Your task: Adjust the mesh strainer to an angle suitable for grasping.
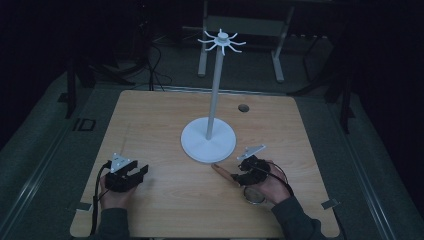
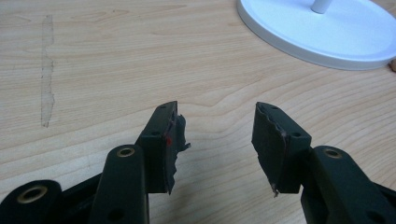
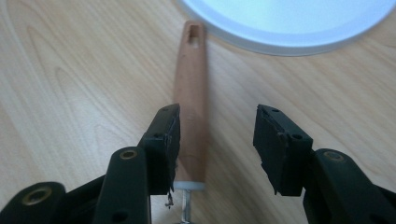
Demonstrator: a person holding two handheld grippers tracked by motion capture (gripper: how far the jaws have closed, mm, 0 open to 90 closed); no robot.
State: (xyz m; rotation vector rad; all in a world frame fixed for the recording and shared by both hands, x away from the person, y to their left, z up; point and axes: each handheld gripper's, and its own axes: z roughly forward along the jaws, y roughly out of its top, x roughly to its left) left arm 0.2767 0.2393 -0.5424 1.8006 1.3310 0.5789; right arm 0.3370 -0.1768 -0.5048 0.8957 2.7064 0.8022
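A white stand (image 1: 214, 95) with a round base (image 1: 208, 142) and a crown of hooks (image 1: 221, 41) rises from the middle of the wooden table (image 1: 150, 120). A utensil with a wooden handle (image 1: 222, 171) lies just in front of the base, its round metal head (image 1: 254, 194) under the person's right hand. My right gripper (image 1: 239, 175) is open and straddles the handle (image 3: 190, 84), which lies close against one jaw; the handle's hole end almost reaches the base (image 3: 289, 23). My left gripper (image 1: 137, 172) rests open at the front left, nothing between its jaws (image 2: 215, 109).
A small dark grommet hole (image 1: 243, 108) sits in the table behind the stand on the right. A faint tape mark (image 2: 46, 70) runs along the wood left of the left gripper. The stand's base (image 2: 322, 32) lies ahead and to its right. Dark floor and table legs surround the table.
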